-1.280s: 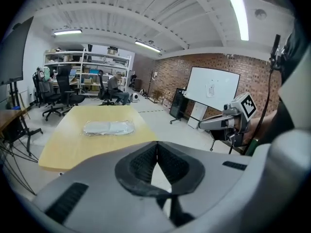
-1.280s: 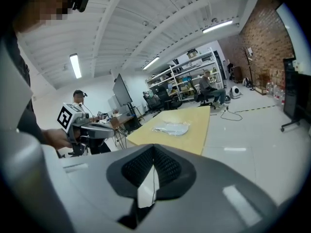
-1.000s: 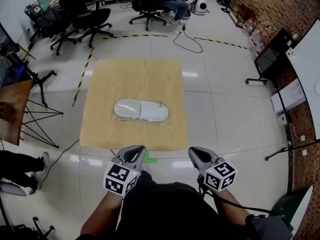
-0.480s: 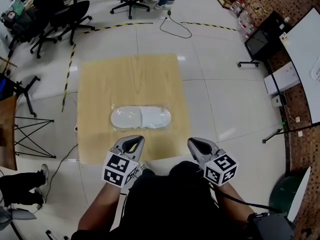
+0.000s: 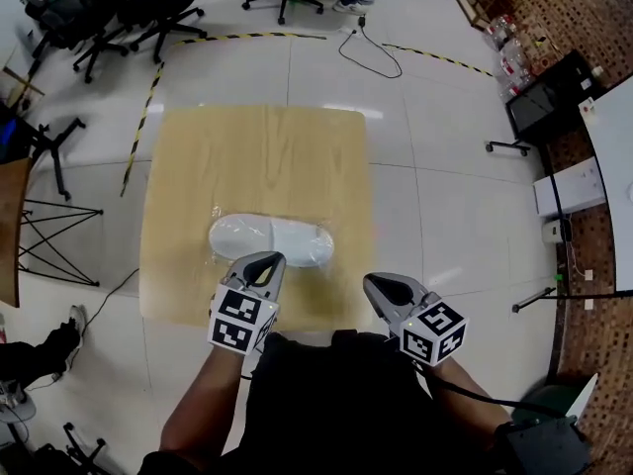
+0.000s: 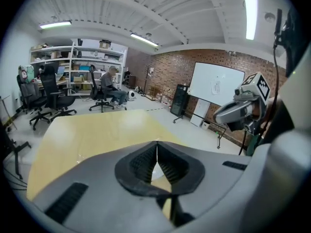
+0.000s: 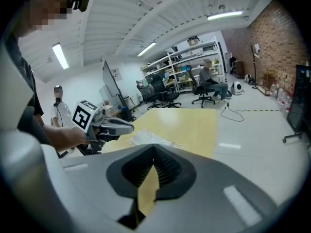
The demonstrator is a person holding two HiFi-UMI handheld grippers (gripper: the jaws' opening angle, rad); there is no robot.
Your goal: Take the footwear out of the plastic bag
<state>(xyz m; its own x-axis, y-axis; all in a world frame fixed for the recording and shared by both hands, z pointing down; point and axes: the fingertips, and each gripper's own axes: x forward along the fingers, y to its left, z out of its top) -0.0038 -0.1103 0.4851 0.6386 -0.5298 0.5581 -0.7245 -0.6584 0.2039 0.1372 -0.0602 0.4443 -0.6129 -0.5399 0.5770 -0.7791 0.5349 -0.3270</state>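
Note:
A pair of white slippers sealed in a clear plastic bag (image 5: 269, 241) lies flat on the wooden table (image 5: 257, 156), near its front edge. My left gripper (image 5: 265, 262) hovers over the bag's near edge, jaws shut and empty. My right gripper (image 5: 374, 286) is over the table's front right corner, to the right of the bag, also shut with nothing held. In the right gripper view the bag (image 7: 148, 139) shows beyond the shut jaws, with the left gripper (image 7: 127, 125) beside it. In the left gripper view a sliver of white shows behind the shut jaws, and the right gripper (image 6: 224, 116) appears at right.
Office chairs (image 5: 148, 13) stand on the floor beyond the table. A black stand (image 5: 45, 236) is at the left. A cable (image 5: 371, 52) and yellow-black tape (image 5: 153, 97) lie on the floor. A whiteboard (image 5: 613, 186) and boxes line the brick wall at right.
Both grippers have moved forward, from short of the table's front edge to over it; the left one now reaches the bag. Both jaws stayed shut.

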